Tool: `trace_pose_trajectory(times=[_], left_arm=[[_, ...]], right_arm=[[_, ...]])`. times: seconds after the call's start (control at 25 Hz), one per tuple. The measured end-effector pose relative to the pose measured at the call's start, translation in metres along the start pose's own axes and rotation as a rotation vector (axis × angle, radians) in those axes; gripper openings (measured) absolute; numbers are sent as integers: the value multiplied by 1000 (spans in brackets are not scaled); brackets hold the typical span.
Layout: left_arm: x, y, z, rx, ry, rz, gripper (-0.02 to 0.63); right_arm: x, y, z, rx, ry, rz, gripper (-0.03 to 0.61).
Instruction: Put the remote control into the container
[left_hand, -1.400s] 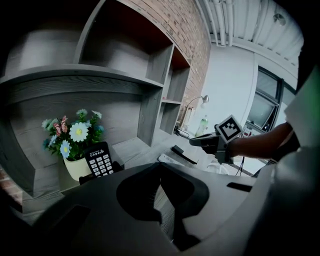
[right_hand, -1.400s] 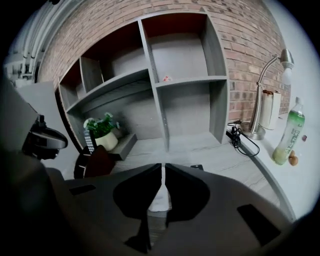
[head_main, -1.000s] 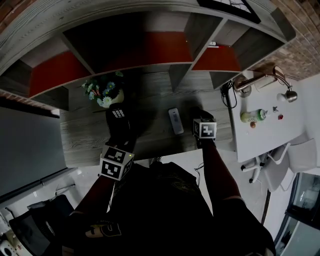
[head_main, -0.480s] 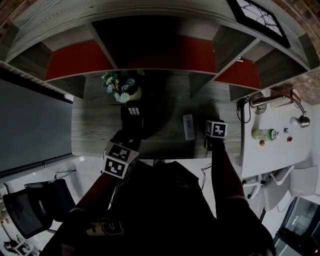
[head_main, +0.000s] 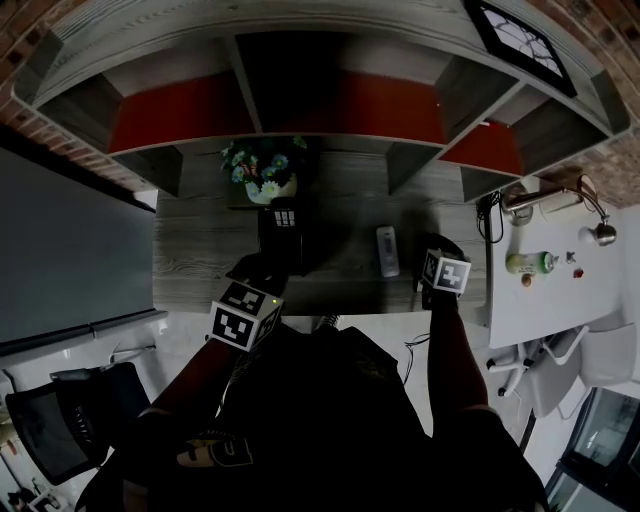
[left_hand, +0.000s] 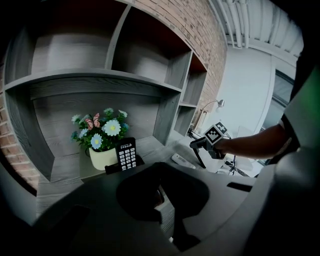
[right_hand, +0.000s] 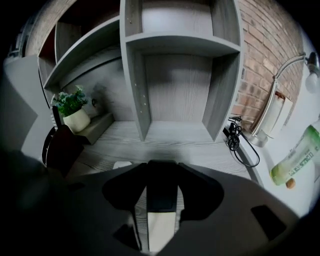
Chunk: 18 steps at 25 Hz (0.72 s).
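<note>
A white remote control (head_main: 387, 250) lies flat on the grey desk (head_main: 200, 255), near its front edge. It also shows in the left gripper view, the remote (left_hand: 182, 161). A black container (head_main: 283, 228) stands left of it, in front of the flowers, with a black keypad remote (left_hand: 127, 153) upright in it. My right gripper (head_main: 435, 250) hovers just right of the white remote; its jaws (right_hand: 161, 192) are closing with nothing between them. My left gripper (head_main: 262, 268) sits at the desk's front edge, below the container. Its jaws are too dark to read.
A white pot of flowers (head_main: 264, 180) stands behind the container. Shelf compartments (head_main: 300, 100) rise at the back of the desk. A black cable (right_hand: 235, 135) and a lamp (right_hand: 272, 115) are at the desk's right end. A green bottle (head_main: 527, 263) lies on the white table beside it.
The head camera has swung, so the desk now sits further right in view. The right gripper has drawn slightly back toward the desk's front edge. The white remote has not moved.
</note>
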<state>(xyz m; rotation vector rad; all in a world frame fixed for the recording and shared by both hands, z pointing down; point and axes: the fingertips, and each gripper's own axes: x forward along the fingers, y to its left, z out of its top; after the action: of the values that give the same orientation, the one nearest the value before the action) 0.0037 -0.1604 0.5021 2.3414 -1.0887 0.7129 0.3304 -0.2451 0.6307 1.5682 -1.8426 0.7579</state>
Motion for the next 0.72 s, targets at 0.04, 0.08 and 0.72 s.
trace_pose_trajectory(times=[0.04,0.08,0.72], left_arm=[[-3,1,-1,5,-1,-7,6],[-5,2,-4,7,0,-13,6],[-65,47,-38,-19,-34,-9,6]], right_arm=[[-16,9,9,4,-10,-15,201],[-30,16,18,-9,-25,-33,199],[-99,131,60,-99,-286,-3,189]])
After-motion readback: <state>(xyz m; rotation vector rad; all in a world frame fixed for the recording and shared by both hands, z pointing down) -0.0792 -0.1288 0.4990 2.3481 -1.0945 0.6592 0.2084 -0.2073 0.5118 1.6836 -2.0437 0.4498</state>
